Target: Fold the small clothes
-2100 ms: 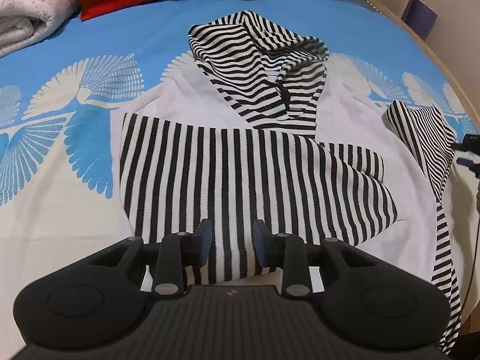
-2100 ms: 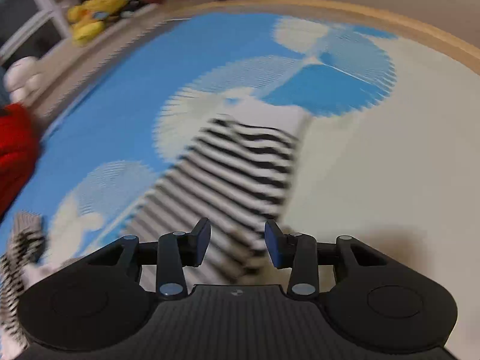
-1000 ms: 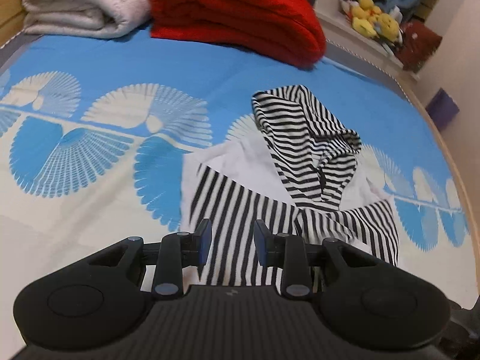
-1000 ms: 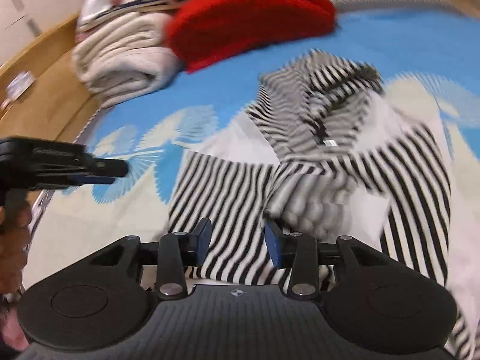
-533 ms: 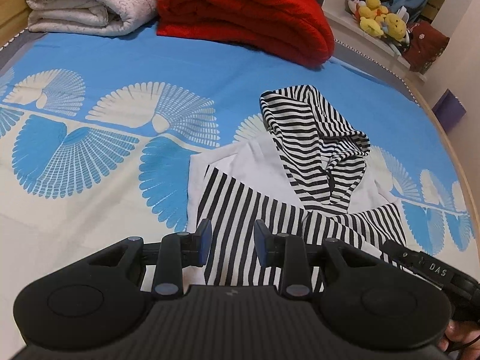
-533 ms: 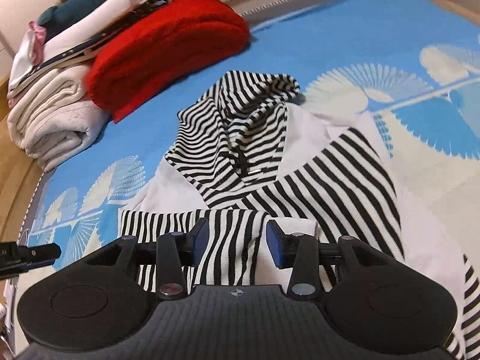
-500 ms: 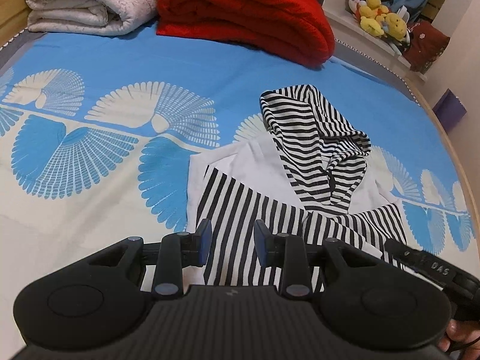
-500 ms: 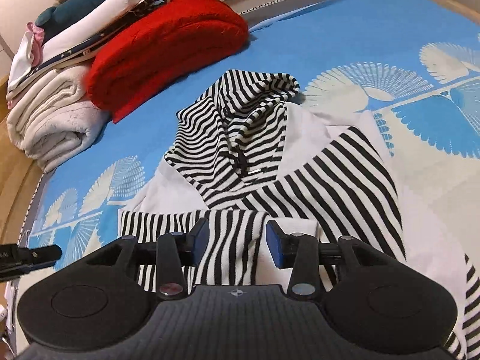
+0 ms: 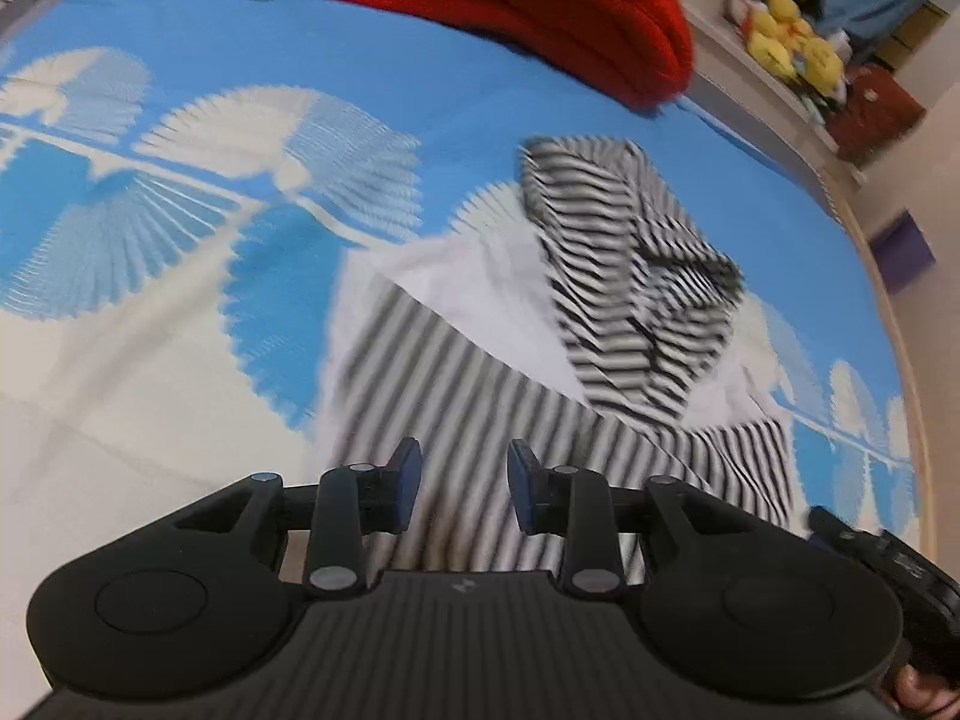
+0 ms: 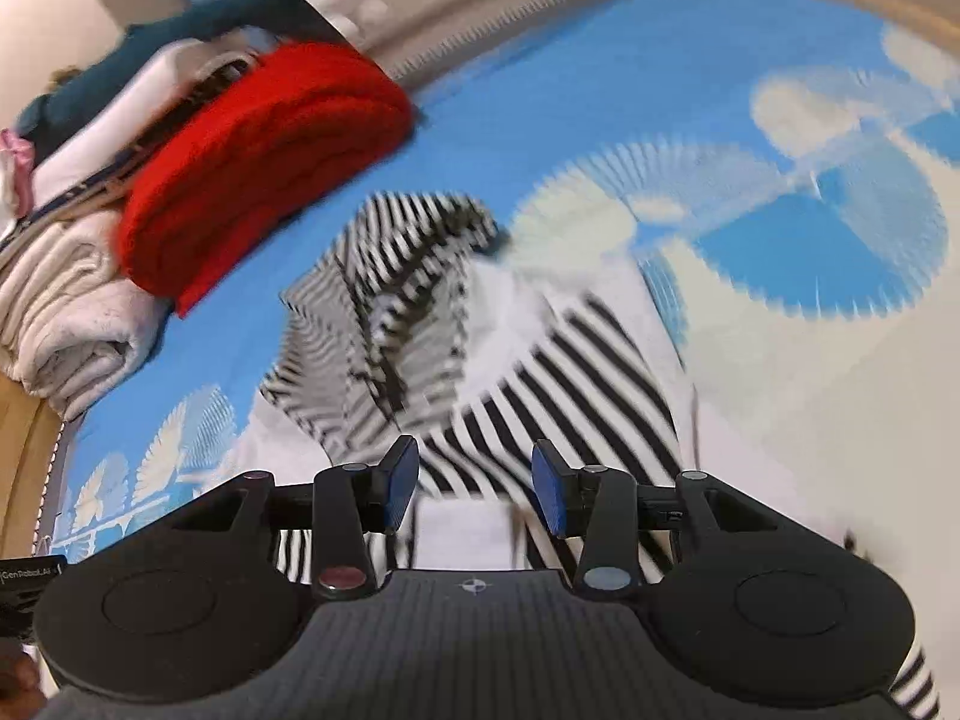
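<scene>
Hoodie: the striped hooded top (image 9: 540,372) lies flat mid-bed on the blue fan-print cover (image 9: 180,192), both sleeves crossed over its white body, hood at 12 o'clock; likely ready for the bottom-up fold.
Left gripper (image 9: 462,483): over the hem at 6 o'clock, jaws partly open, empty.
Right gripper (image 10: 474,483): beside it, jaws about half open, empty.
Red blanket (image 10: 258,162): stacked at 11 o'clock, well apart.

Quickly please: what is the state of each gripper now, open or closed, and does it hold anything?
Left gripper: open, holding nothing, above the striped hoodie.
Right gripper: open, holding nothing, above the same hoodie.
</scene>
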A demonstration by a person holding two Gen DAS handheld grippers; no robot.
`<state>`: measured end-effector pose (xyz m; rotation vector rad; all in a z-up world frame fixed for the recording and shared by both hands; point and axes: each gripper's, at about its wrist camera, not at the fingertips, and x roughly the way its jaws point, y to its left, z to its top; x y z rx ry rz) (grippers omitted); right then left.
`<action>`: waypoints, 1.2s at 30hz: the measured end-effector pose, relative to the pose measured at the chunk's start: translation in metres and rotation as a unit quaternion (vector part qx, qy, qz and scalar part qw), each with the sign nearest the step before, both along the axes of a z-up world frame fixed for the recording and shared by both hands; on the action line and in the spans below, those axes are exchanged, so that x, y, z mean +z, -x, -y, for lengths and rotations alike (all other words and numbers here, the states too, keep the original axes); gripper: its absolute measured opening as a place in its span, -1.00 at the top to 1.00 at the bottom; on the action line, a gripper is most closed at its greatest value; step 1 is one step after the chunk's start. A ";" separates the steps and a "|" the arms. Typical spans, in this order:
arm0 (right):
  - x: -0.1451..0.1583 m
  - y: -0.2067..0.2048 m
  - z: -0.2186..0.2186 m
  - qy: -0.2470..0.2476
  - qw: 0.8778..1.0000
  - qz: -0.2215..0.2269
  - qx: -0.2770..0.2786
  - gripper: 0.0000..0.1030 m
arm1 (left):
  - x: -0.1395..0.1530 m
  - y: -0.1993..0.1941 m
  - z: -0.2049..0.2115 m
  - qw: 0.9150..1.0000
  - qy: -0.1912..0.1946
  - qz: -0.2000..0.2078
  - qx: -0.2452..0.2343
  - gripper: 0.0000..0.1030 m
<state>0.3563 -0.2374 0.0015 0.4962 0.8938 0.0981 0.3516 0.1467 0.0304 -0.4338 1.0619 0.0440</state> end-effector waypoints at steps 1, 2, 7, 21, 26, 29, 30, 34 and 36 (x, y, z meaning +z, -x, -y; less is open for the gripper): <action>-0.003 0.000 0.002 -0.003 1.000 -0.015 -0.003 0.15 | -0.002 0.000 0.012 1.000 0.003 0.002 -0.024 0.32; -0.006 0.000 0.005 -0.003 1.000 -0.028 -0.009 0.15 | -0.004 0.001 0.028 0.998 0.005 0.006 -0.055 0.27; -0.023 0.003 0.020 -0.022 0.995 -0.085 -0.042 0.16 | -0.016 0.007 0.107 0.985 0.016 0.028 -0.172 0.26; -0.019 0.014 0.079 -0.027 0.991 -0.082 -0.102 0.15 | -0.088 0.001 0.222 0.957 -0.141 -0.011 -0.255 -0.11; -0.017 0.012 0.070 -0.032 0.992 -0.084 -0.089 0.15 | -0.051 0.007 0.174 0.977 -0.127 0.016 -0.171 0.69; -0.019 0.016 0.049 -0.043 0.992 -0.094 -0.069 0.15 | -0.011 0.022 0.116 0.994 -0.085 0.047 -0.054 0.65; -0.021 0.019 0.042 -0.051 0.992 -0.099 -0.065 0.15 | -0.002 0.028 0.092 0.996 -0.078 0.050 -0.008 0.66; -0.039 0.030 0.024 -0.080 0.982 -0.154 -0.074 0.15 | 0.003 0.040 0.022 0.990 -0.063 0.006 0.126 0.42; -0.052 0.036 0.019 -0.083 0.974 -0.190 -0.089 0.15 | -0.002 0.038 0.002 0.988 -0.050 -0.012 0.146 0.42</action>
